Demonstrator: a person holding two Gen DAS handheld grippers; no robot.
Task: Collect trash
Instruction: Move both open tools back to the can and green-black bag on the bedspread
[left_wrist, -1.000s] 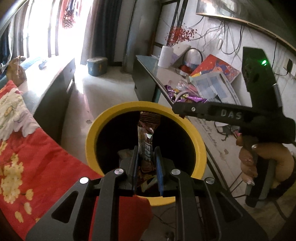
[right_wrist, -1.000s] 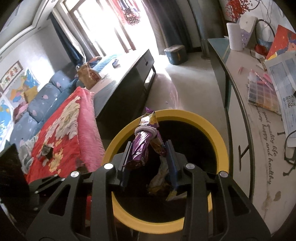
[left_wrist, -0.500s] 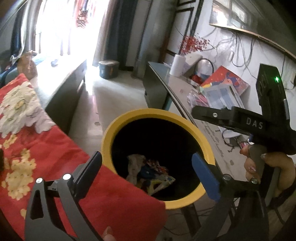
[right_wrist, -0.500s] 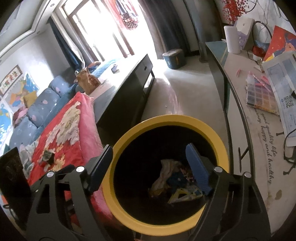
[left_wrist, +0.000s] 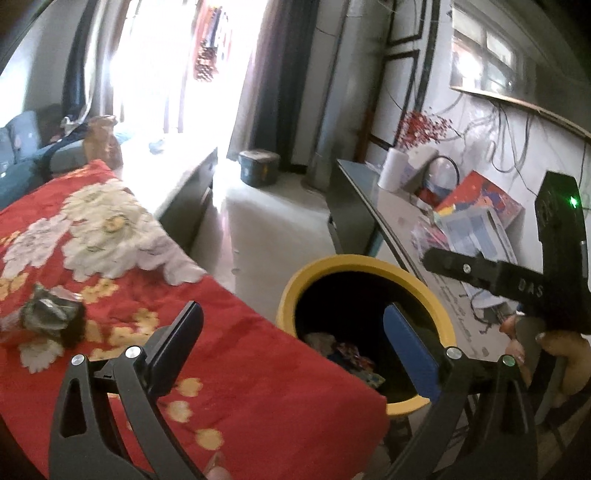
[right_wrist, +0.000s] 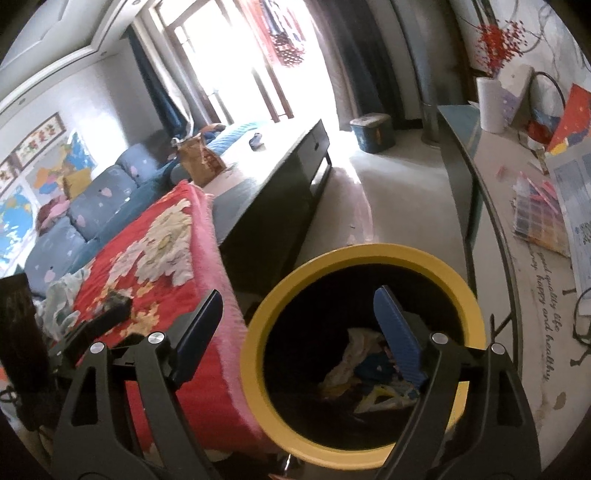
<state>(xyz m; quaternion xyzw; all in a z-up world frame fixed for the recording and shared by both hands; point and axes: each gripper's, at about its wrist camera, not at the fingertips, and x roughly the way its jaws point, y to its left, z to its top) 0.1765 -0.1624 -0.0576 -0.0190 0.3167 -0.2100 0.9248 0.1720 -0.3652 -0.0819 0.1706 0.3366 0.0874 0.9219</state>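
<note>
A yellow-rimmed bin (left_wrist: 364, 260) stands between a red flowered blanket and a desk, with crumpled wrappers (left_wrist: 345, 350) at its bottom. My left gripper (left_wrist: 291, 319) is open and empty, its jaws straddling the bin's left rim and the blanket's corner. In the right wrist view the bin (right_wrist: 364, 251) is below my right gripper (right_wrist: 297, 299). That gripper is also open and empty, one jaw over the blanket and one over the wrappers (right_wrist: 369, 369). A dark crumpled wrapper (left_wrist: 50, 317) lies on the blanket (left_wrist: 258, 369), also in the right wrist view (right_wrist: 118, 299).
A hand (left_wrist: 554, 347) holds the right tool at the bin's right side. The desk (right_wrist: 535, 280) carries papers, a paper roll and cables. A dark low cabinet (right_wrist: 280, 177) stands behind the blanket, a blue sofa (right_wrist: 74, 214) to the left, and a small box (right_wrist: 371, 131) on the floor.
Both grippers opened and the wrappers they held dropped into the bin. Both then drew back and up, and the left view swung left toward the blanket.
</note>
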